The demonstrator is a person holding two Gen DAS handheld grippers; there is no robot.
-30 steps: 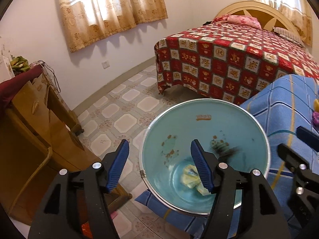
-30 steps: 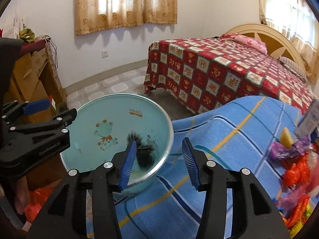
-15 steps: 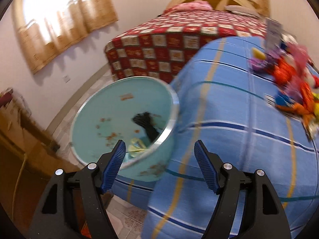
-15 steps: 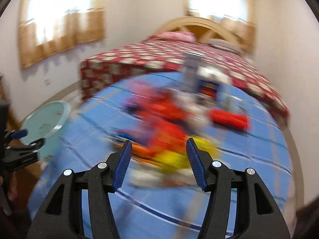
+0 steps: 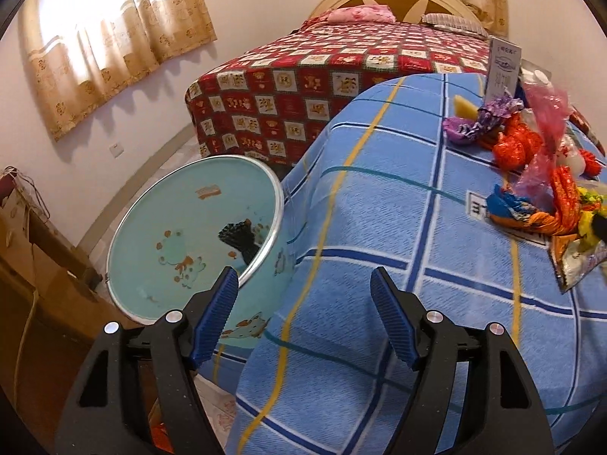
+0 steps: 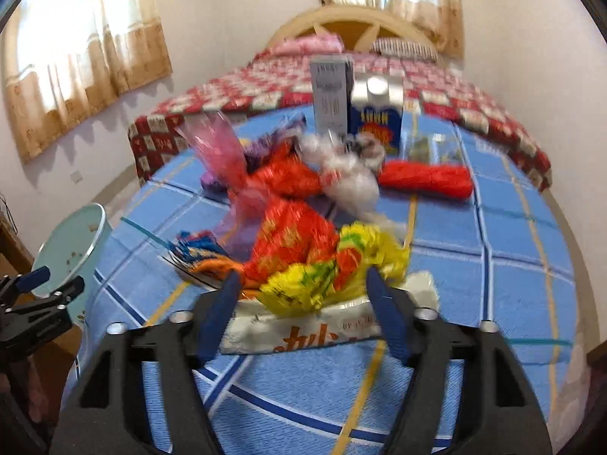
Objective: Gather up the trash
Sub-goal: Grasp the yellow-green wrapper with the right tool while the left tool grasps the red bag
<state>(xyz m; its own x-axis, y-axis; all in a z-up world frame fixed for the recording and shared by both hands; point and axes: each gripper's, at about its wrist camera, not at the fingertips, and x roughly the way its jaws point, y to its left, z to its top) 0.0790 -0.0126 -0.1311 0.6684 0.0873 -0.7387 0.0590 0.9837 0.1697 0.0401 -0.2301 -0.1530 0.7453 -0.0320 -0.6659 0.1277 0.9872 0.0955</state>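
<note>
Your left gripper (image 5: 303,295) hangs over the near edge of the blue checked bedspread (image 5: 379,208), its blue-padded jaws spread wide with nothing between them; only cloth shows in the gap. Just to its left, the pale turquoise bin (image 5: 197,235) leans against the side of the bed, its metal rim touching the bedspread, with a black crumpled scrap (image 5: 239,237) lying inside against the far wall. Your right gripper (image 6: 303,295) points down at the pile of trash (image 6: 296,220) on the bedspread; its jaws have just been closing yet stand apart, and the yellow wrapper (image 6: 322,276) sits between the fingertips without either pad visibly pressing on it, though blur makes the contact hard to judge. A white packet with orange print (image 6: 303,330) lies flat under that wrapper, nearest you. Behind it are red-orange foil wrappers (image 6: 288,227), a pink plastic bag (image 6: 224,155), a blue wrapper (image 6: 197,246), a wad of white tissue (image 6: 349,178) and a red bundle (image 6: 425,178). A tall grey carton (image 6: 330,94) and a blue box (image 6: 375,125) stand upright at the far edge of the pile.
</note>
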